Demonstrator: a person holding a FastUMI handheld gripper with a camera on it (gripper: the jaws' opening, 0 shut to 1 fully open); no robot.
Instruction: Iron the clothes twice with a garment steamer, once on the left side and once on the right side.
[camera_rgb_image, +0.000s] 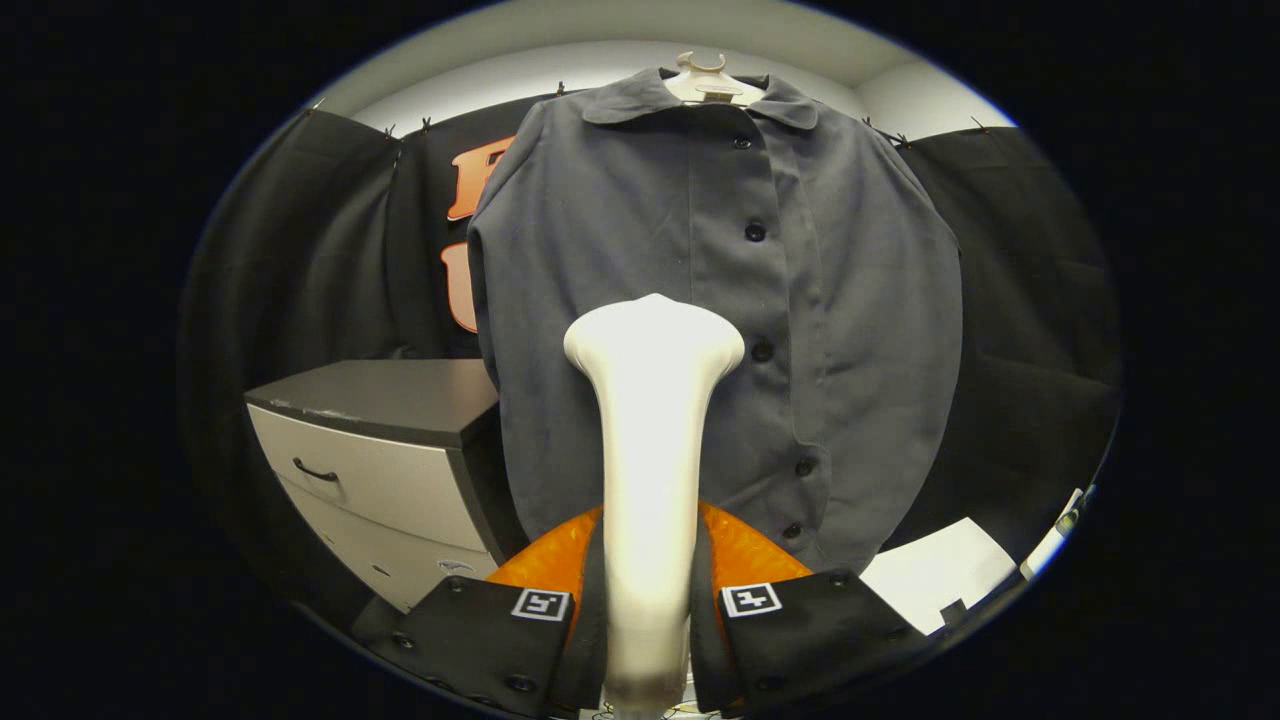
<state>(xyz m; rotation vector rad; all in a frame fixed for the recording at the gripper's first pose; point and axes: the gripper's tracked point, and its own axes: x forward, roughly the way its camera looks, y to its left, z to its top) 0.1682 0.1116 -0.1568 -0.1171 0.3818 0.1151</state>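
The gripper (648, 600) was closed tight on the garment steamer (652, 440), gripping its thin neck low down. It looked hard, smooth and light. Its wide head sat close to the soft grey shirt (720, 300) hanging on a hanger (703, 80).

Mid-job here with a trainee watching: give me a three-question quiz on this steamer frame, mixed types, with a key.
1. True or false: the gripper is shut on the steamer.
2. Multiple choice: the steamer head is in front of the shirt's A) collar B) lower front, beside the button placket C) sleeve cuff.
3. Short answer: what stands beside the grey shirt, at about the steamer head's height?

Key
1. True: both fingers press the handle.
2. B.
3. A drawer cabinet, with a dark top and pale drawer fronts.
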